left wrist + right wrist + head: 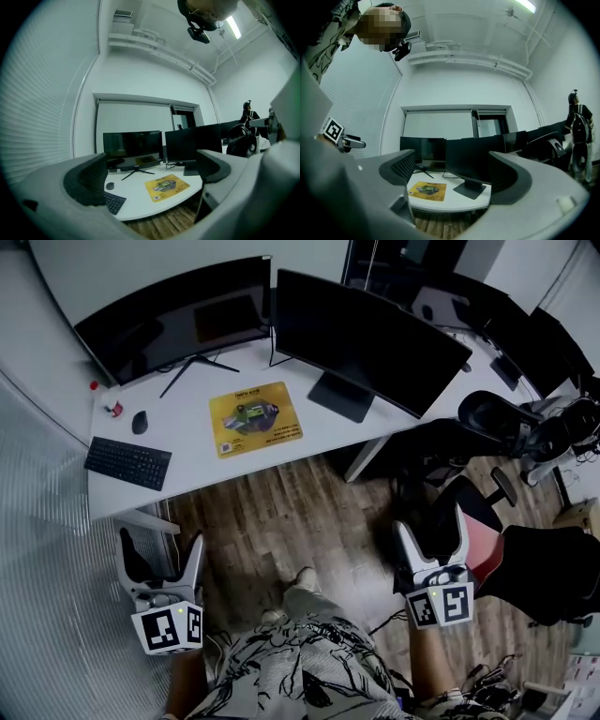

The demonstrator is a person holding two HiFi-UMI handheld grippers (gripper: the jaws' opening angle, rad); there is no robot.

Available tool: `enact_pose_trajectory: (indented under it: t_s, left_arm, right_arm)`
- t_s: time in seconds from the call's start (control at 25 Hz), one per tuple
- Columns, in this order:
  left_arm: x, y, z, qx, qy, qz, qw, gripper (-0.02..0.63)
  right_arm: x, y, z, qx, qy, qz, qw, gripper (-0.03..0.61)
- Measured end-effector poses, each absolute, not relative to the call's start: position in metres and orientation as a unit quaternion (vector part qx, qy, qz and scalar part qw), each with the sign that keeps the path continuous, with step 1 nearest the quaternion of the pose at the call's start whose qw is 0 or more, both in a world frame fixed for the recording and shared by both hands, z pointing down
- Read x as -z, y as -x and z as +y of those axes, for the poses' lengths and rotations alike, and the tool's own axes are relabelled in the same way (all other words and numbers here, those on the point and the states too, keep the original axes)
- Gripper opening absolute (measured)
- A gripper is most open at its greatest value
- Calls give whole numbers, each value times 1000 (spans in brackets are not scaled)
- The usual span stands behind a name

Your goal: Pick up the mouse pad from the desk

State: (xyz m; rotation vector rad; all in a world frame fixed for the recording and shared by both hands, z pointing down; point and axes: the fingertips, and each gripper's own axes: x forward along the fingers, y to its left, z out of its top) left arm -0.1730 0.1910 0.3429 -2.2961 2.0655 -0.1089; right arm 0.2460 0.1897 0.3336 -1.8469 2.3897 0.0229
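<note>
Yellow mouse pad [255,418] lies flat on the white desk [192,442] before two dark monitors [361,334]. Left gripper [161,540] and right gripper [431,521] hover well short of it, jaws apart, holding nothing.

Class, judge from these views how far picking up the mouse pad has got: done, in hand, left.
Done: nothing; the mouse pad lies flat on the desk. In hand: left gripper and right gripper hang open and empty over the floor, short of the desk. Left: reach in, grip the pad, lift it.
</note>
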Motion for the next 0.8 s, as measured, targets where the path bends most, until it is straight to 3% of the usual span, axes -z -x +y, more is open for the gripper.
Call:
enact_pose_trajectory:
  t_s: [0.8]
  left_arm:
    - [-347, 130, 129, 61, 717, 694, 11, 581]
  right_arm:
    - [-347, -281, 88, 18, 581, 811, 63, 477]
